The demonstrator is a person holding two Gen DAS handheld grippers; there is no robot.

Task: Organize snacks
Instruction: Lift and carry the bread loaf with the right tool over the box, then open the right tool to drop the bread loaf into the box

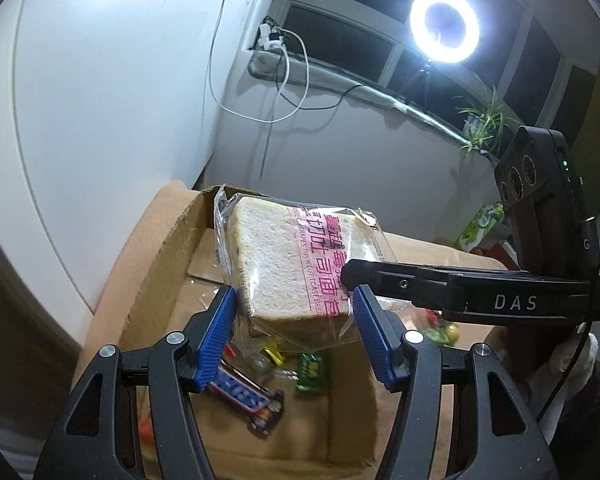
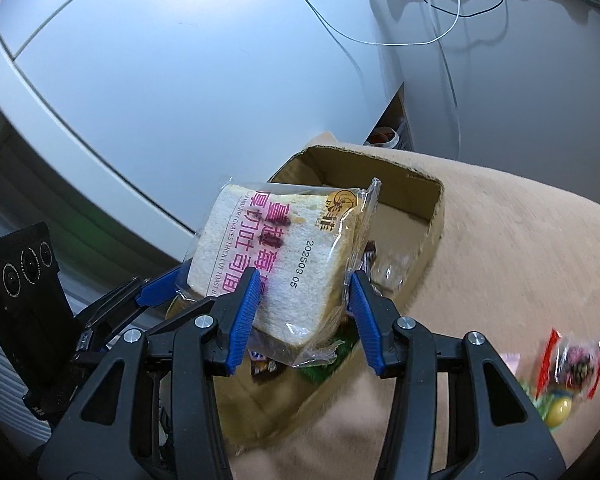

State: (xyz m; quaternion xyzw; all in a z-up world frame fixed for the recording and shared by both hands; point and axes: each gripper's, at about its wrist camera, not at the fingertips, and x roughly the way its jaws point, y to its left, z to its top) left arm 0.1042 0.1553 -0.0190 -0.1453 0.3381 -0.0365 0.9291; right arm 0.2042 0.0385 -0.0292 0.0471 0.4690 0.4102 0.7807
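Observation:
A clear-wrapped pack of thick sliced bread (image 1: pixel 284 256) with pink lettering hangs tilted over an open cardboard box (image 1: pixel 160 240). My left gripper (image 1: pixel 296 312) is shut on its lower end, blue pads against both sides. My right gripper (image 2: pixel 304 296) is shut on the same bread pack (image 2: pixel 260 240) from the other side; one of its black fingers (image 1: pixel 380 276) reaches in from the right. The left gripper's blue finger (image 2: pixel 160 286) shows at the pack's left. Inside the box lie a Snickers bar (image 1: pixel 240 392), a green packet (image 1: pixel 311 372) and other small wrapped snacks.
The box (image 2: pixel 420 208) sits on a beige surface (image 2: pixel 500 260) with loose wrapped snacks (image 2: pixel 572 364) at its right. A white cabinet (image 2: pixel 140 80) rises behind. A ring light (image 1: pixel 444 26), hanging cables (image 1: pixel 284 80) and a plant (image 1: pixel 484 120) line the window wall.

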